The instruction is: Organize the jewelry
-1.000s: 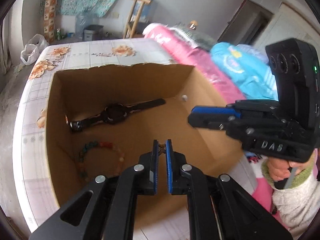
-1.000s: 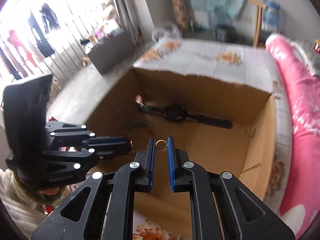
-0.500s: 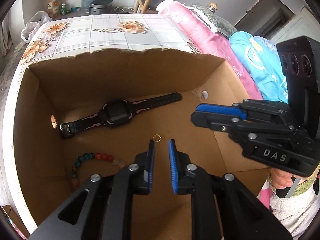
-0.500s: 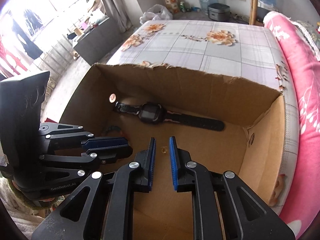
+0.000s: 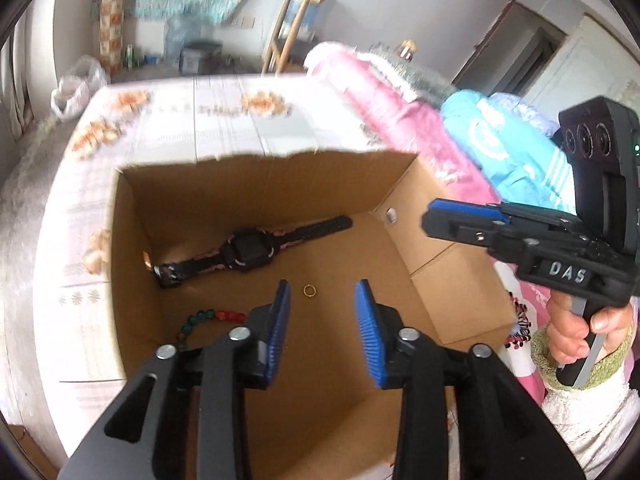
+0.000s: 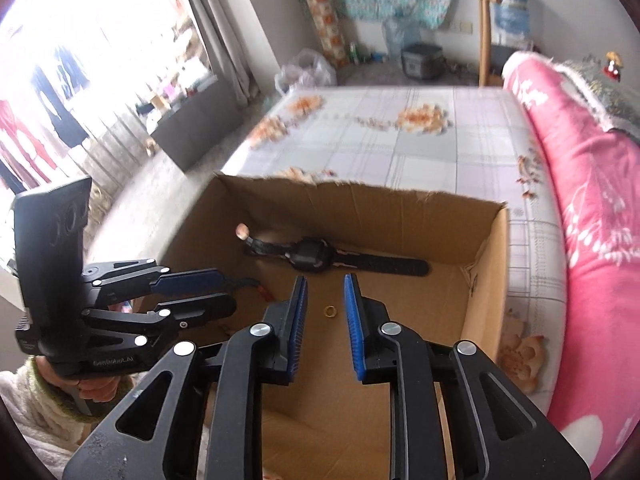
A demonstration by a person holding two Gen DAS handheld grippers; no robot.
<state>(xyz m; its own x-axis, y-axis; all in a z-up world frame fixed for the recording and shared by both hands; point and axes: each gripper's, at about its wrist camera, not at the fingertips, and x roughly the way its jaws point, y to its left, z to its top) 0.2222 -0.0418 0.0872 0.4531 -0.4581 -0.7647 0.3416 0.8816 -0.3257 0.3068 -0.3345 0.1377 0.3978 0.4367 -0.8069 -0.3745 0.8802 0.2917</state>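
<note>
Floral-checked bedding (image 6: 460, 152) carries a brown cardboard box (image 5: 208, 188) holding a small gold ring (image 5: 309, 290), a black wristwatch (image 5: 248, 249) and a coloured bead bracelet (image 5: 208, 317). Both the left gripper (image 5: 322, 300) and the right gripper (image 6: 325, 298), marked "DAS", have just been opening and grasp nothing; the ring lies loose on the box floor.

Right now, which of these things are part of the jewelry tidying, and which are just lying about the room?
Part of the job:
- cardboard box
- gold ring on the box floor
- black watch
- bead bracelet
- left gripper and right gripper, both open and empty

Just lying about:
- pink quilt
- blue bedding
- white plastic bag
- wooden stand
</note>
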